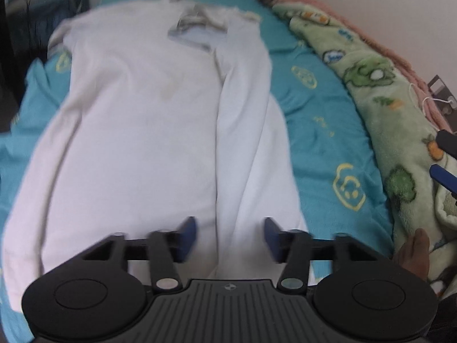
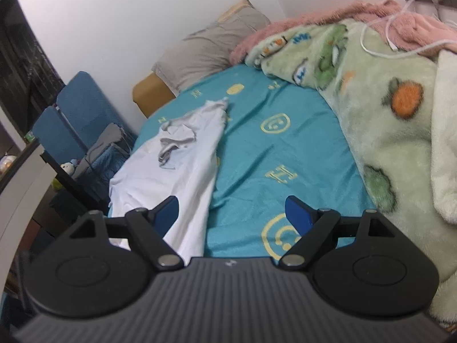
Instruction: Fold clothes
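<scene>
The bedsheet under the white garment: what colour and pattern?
Teal bedsheet with yellow smiley faces and letters, clearest in the right wrist view.

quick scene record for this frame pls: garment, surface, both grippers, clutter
garment: white shirt, lying lengthwise on the bed, one side folded inward, collar at the far end
surface: teal bedsheet with yellow prints
left gripper: open, empty, above the shirt's near hem
right gripper: open, empty, over the shirt's edge and sheet
clutter: green fleece blanket, pink blanket, grey pillow, white cable
</scene>
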`<state>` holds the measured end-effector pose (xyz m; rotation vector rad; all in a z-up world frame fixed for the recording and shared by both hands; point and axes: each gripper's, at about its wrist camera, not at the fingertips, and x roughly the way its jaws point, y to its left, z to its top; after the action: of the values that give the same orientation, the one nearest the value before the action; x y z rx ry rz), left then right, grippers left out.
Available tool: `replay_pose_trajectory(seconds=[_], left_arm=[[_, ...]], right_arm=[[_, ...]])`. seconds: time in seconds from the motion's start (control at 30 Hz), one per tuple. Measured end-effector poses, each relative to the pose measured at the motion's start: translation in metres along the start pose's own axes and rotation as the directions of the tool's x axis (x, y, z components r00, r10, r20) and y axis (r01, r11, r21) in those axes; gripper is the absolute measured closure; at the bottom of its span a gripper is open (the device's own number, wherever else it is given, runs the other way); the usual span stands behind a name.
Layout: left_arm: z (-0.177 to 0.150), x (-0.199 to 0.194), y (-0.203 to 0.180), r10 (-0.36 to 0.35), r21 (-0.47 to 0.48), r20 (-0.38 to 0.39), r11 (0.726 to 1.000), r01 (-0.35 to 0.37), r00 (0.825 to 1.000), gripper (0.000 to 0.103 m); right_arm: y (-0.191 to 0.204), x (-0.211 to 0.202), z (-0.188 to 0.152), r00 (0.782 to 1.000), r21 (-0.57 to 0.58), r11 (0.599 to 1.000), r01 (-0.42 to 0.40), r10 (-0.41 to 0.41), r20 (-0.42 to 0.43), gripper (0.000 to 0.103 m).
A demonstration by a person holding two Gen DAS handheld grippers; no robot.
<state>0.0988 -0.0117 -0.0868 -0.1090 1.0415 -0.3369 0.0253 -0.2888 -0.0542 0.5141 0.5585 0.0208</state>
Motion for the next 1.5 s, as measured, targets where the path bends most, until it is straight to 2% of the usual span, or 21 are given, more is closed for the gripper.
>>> replay_pose_trajectory(seconds=[0.03,0.13,0.17,0.3,0.37,0.47,0.57,0.67,0.77,0.83,0.93,1.03,1.13,1.2,1.33,1.43,1.5], left_arm=[[0.005,-0.007,-0.004,0.014,0.019,0.040,1.000,-0.015,0.999,0.021],[0.017,-0.029,-0.014,0.061,0.054,0.184,0.996,-0.072,0.981,0.001],[0.022,-0.034,-0.016,0.076,0.054,0.230,0.994,-0.091,0.970,0.000],[0.026,-0.045,-0.008,0.087,0.035,0.318,0.994,-0.103,0.944,0.000],[0.023,-0.050,0.001,0.106,0.018,0.331,0.993,-0.118,0.938,0.000],[0.017,-0.058,0.015,0.130,-0.005,0.340,0.991,-0.136,0.931,0.000],[0.013,-0.064,0.036,0.143,-0.049,0.311,0.990,-0.134,0.940,0.000],[0.012,-0.067,0.061,0.152,-0.094,0.279,0.987,-0.130,0.948,0.000],[0.013,-0.071,0.085,0.184,-0.130,0.302,0.980,-0.151,0.935,0.000],[0.015,-0.070,0.100,0.198,-0.155,0.313,0.976,-0.156,0.929,0.000],[0.017,-0.062,0.119,0.217,-0.199,0.311,0.967,-0.160,0.925,0.000],[0.020,-0.044,0.137,0.243,-0.233,0.268,0.955,-0.182,0.932,0.001],[0.021,-0.028,0.152,0.240,-0.275,0.249,0.946,-0.169,0.938,0.001],[0.023,-0.017,0.159,0.256,-0.302,0.236,0.936,-0.180,0.937,0.002],[0.026,-0.003,0.169,0.256,-0.339,0.217,0.925,-0.173,0.942,0.002],[0.025,0.007,0.176,0.257,-0.365,0.197,0.915,-0.173,0.946,0.005],[0.024,0.009,0.177,0.261,-0.378,0.198,0.910,-0.172,0.945,0.005]], right_arm=[[0.002,-0.001,0.000,1.000,-0.010,1.000,-0.005,0.005,0.009,0.020],[0.008,-0.005,0.001,0.999,-0.050,0.999,-0.016,0.018,0.043,0.020],[0.010,-0.006,0.001,0.998,-0.066,0.998,-0.018,0.022,0.055,0.020],[0.023,-0.008,-0.001,0.996,-0.142,0.989,-0.036,0.047,0.073,0.020],[0.033,-0.006,-0.002,0.996,-0.192,0.980,-0.051,0.064,0.064,0.020],[0.059,0.013,0.004,0.995,-0.307,0.947,-0.092,0.095,-0.006,0.020],[0.094,0.043,0.017,0.992,-0.418,0.899,-0.130,0.115,-0.060,0.020],[0.141,0.089,0.029,0.984,-0.541,0.822,-0.175,0.127,-0.125,0.021],[0.196,0.144,0.032,0.973,-0.649,0.727,-0.225,0.128,-0.194,0.022],[0.233,0.183,0.027,0.965,-0.698,0.670,-0.254,0.126,-0.230,0.023],[0.287,0.243,0.014,0.946,-0.729,0.607,-0.316,0.141,-0.293,0.027],[0.334,0.300,-0.009,0.923,-0.748,0.544,-0.381,0.172,-0.345,0.027],[0.370,0.352,-0.035,0.904,-0.770,0.476,-0.425,0.181,-0.388,0.029],[0.390,0.382,-0.053,0.897,-0.785,0.437,-0.440,0.164,-0.411,0.037],[0.416,0.429,-0.085,0.890,-0.814,0.365,-0.452,0.130,-0.436,0.043],[0.424,0.451,-0.099,0.890,-0.827,0.336,-0.451,0.104,-0.444,0.057],[0.426,0.461,-0.107,0.894,-0.839,0.317,-0.442,0.077,-0.442,0.072]])
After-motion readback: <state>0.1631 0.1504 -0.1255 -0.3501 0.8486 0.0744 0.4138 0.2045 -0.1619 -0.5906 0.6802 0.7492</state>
